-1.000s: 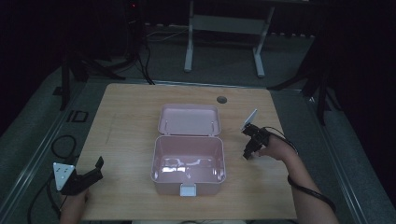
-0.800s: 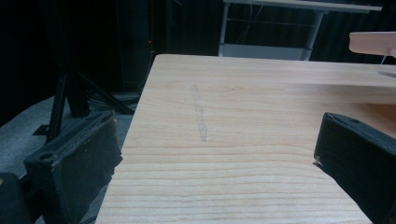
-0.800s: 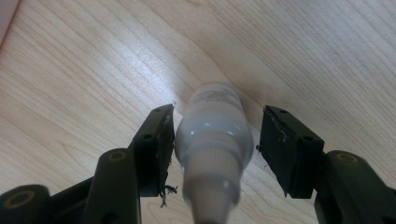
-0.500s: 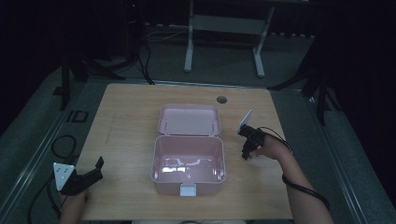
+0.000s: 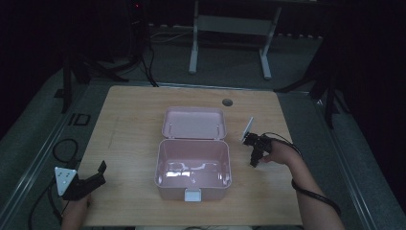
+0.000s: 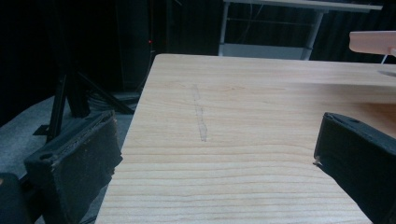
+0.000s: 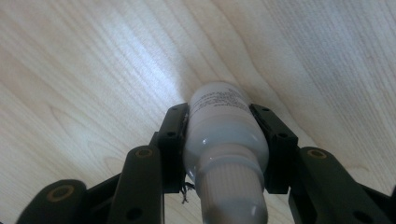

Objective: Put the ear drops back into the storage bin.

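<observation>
A pink plastic box stands open in the middle of the wooden table, its lid laid back flat behind it. Right of the box, my right gripper points downward, held by a hand. In the right gripper view its jaws are shut on a small white bottle, ribbed cap toward the camera, base close to the tabletop. My left gripper rests at the table's front left corner, jaws open and empty. The left gripper view shows its two black pads wide apart over bare wood.
A round cable hole sits near the table's far edge. A black cable loop lies off the left side. A metal stand is on the floor behind the table. The box lid's edge is seen in the left gripper view.
My right gripper has drifted slightly left and down toward the table beside the box, bottle still held. The left gripper has stayed put.
</observation>
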Available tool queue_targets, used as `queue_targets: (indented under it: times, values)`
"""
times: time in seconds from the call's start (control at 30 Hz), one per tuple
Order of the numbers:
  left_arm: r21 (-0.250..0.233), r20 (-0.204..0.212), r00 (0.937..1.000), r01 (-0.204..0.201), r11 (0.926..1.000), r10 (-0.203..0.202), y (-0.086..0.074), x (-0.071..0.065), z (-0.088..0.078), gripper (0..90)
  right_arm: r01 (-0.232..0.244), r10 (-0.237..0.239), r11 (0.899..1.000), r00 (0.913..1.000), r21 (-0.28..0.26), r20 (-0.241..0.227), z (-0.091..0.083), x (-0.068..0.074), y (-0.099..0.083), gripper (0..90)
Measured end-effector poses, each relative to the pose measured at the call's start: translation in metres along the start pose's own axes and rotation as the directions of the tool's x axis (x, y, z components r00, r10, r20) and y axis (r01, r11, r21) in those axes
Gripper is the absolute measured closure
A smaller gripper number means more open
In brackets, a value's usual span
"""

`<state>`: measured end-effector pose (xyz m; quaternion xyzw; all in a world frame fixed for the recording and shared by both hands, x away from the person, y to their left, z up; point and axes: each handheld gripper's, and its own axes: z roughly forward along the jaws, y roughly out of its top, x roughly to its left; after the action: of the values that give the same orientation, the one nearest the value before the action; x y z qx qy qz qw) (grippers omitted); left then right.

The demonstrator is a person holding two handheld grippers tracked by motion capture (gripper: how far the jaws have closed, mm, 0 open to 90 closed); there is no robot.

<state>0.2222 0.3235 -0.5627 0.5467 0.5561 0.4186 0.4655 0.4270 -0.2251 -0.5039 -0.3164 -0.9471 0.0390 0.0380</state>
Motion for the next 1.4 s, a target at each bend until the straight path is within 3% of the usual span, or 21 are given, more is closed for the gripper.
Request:
queue_targets:
  times: [0.2, 0.37, 0.53, 0.6, 1.0, 1.2, 1.33, 1.37, 1.4]
  values:
    - [0.001, -0.001, 1.0000, 0.001, 1.0000, -0.001, 0.000, 0.000, 0.000, 0.5, 0.083, -0.083, 0.996, 0.9964, -0.006, 0.014, -0.001, 0.006, -0.007, 59.6]
    - [0.003, -0.001, 1.0000, 0.000, 1.0000, 0.000, 0.000, 0.000, 0.000, 0.5, 0.190, -0.189, 0.981, 0.9818, -0.032, 0.016, -0.004, 0.015, -0.016, 59.6]
    - [0.002, -0.001, 1.0000, 0.000, 1.0000, 0.000, 0.000, 0.000, 0.000, 0.5, 0.324, -0.324, 0.946, 0.9460, -0.011, 0.017, -0.001, 0.028, -0.023, 59.7]
    - [0.001, -0.001, 1.0000, 0.001, 1.0000, -0.001, 0.000, 0.000, 0.000, 0.5, 0.376, -0.375, 0.927, 0.9265, 0.002, 0.026, 0.000, 0.034, -0.026, 59.7]
    - [0.001, -0.001, 1.0000, -0.001, 1.0000, 0.001, 0.000, 0.000, 0.000, 0.5, 0.526, -0.526, 0.850, 0.8467, 0.032, 0.078, -0.003, 0.049, -0.037, 59.7]
    - [0.002, -0.002, 1.0000, -0.001, 1.0000, 0.001, 0.000, 0.000, 0.000, 0.5, 0.569, -0.573, 0.820, 0.8139, 0.066, 0.099, -0.005, 0.058, -0.040, 59.7]
    - [0.001, -0.003, 1.0000, -0.001, 1.0000, 0.001, 0.000, 0.000, 0.000, 0.5, 0.587, -0.591, 0.807, 0.7996, 0.064, 0.109, -0.008, 0.062, -0.041, 59.7]
    - [0.002, -0.003, 1.0000, -0.001, 1.0000, 0.001, 0.000, 0.000, 0.000, 0.5, 0.586, -0.590, 0.807, 0.8005, 0.065, 0.106, -0.008, 0.064, -0.042, 59.7]
    - [0.002, -0.003, 1.0000, -0.001, 1.0000, 0.001, 0.000, 0.000, 0.000, 0.5, 0.593, -0.597, 0.802, 0.7945, 0.069, 0.111, -0.008, 0.065, -0.041, 59.7]
